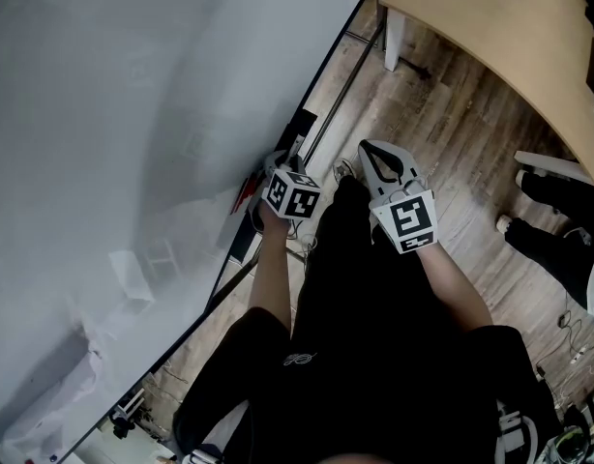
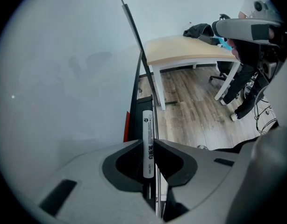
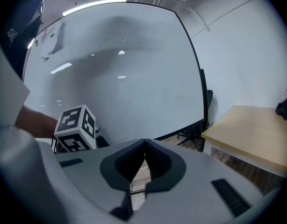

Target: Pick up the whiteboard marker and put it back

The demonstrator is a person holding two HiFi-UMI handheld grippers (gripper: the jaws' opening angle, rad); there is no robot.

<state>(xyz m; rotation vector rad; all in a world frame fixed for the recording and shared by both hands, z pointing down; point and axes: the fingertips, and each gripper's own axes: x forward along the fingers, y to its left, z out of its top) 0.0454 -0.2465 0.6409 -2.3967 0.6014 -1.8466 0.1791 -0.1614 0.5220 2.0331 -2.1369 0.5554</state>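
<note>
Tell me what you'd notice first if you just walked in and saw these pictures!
The huge whiteboard fills the left of the head view, far bigger than anything else. Next comes the white whiteboard marker, pinched between the jaws of the left gripper right by the board's lower edge. The right gripper hangs beside it with jaws shut on nothing, and a pale wooden table stands at the top right.

one marker (image 2: 147, 141), two grippers, left gripper (image 2: 148, 143) and right gripper (image 3: 144, 142), one whiteboard (image 1: 133, 114), one tray (image 2: 135, 99), one table (image 1: 471, 17)
</note>
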